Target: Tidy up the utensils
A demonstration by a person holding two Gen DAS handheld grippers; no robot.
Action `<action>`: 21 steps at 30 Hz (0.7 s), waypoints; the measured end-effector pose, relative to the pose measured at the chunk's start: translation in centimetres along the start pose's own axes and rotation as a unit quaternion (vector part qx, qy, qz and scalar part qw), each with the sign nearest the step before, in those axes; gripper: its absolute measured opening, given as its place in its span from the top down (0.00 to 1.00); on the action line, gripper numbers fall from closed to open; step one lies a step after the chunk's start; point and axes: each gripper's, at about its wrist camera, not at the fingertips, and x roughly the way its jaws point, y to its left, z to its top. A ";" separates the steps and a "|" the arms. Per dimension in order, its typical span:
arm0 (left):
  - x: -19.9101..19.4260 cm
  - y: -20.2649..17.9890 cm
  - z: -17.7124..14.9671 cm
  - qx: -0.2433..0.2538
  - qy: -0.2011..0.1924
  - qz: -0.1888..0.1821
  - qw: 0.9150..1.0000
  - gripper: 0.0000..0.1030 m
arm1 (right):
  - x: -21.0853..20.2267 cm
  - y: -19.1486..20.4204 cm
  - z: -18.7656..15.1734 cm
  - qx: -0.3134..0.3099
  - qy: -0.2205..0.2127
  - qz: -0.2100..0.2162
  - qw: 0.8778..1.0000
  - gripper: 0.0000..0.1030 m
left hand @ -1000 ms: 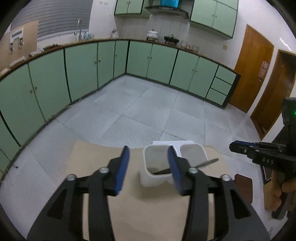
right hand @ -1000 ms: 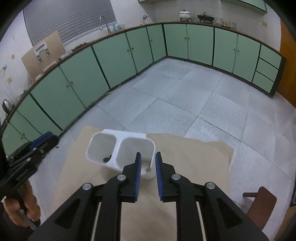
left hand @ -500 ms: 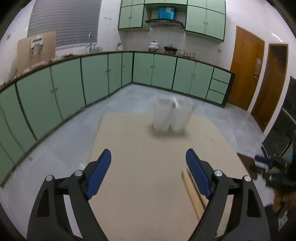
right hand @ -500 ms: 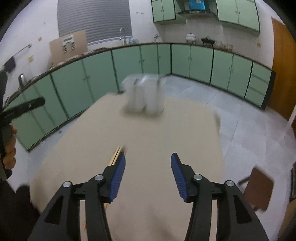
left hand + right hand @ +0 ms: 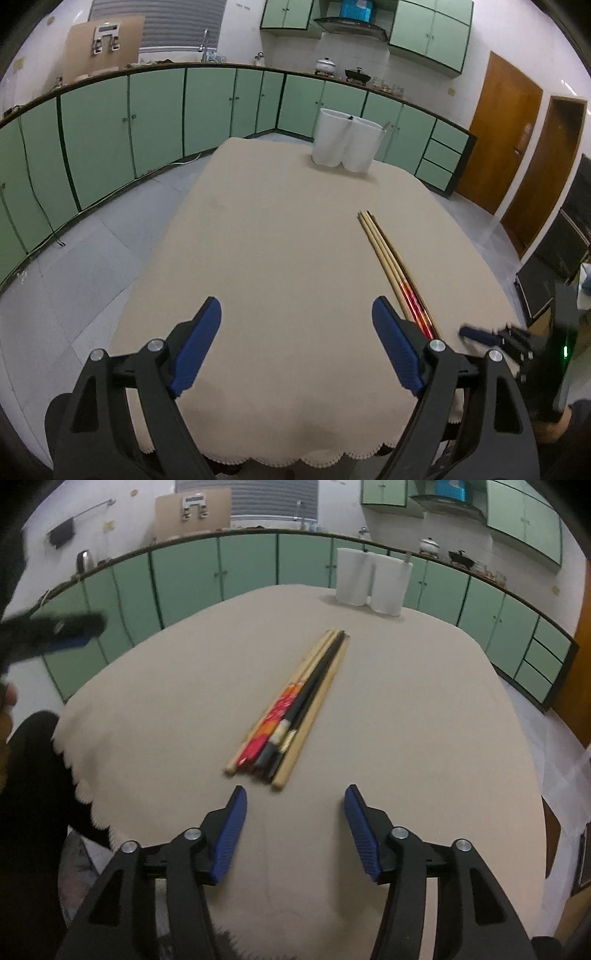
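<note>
Both grippers released, nothing held. Left gripper [image 5: 295, 345]: blue pads wide apart, hovering over near edge of table [image 5: 280, 236] w/ beige cloth. Right gripper [image 5: 295, 823]: pads apart too, over near part of table, pointing at chopsticks [image 5: 295, 701].

Chopsticks lie flat in a tight bundle mid-table, just beyond right gripper's tips; near ends w/ red/orange and black pattern, tips aimed far toward holder [image 5: 373, 581]. In left view the bundle sits right of centre, running past the right pad.

Holder: white, two compartments, upright at far edge of table, well apart from chopsticks. A handle tip pokes above its rim; contents otherwise hidden.

Green cabinets [image 5: 155, 110] line far wall.
</note>
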 end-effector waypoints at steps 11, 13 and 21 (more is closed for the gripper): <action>4.2 -6.6 -2.6 0.085 0.052 -0.056 0.993 0.21 | -0.4 -5.5 -1.3 0.063 -0.005 -0.048 0.997 0.38; 5.4 -8.2 -3.4 0.107 0.064 -0.062 0.990 0.21 | -1.0 -6.5 -1.8 0.079 -0.007 -0.050 0.996 0.38; 8.9 -9.5 -4.1 0.135 0.091 -0.031 0.986 0.24 | -1.5 -8.1 -2.4 0.108 -0.006 -0.042 0.993 0.37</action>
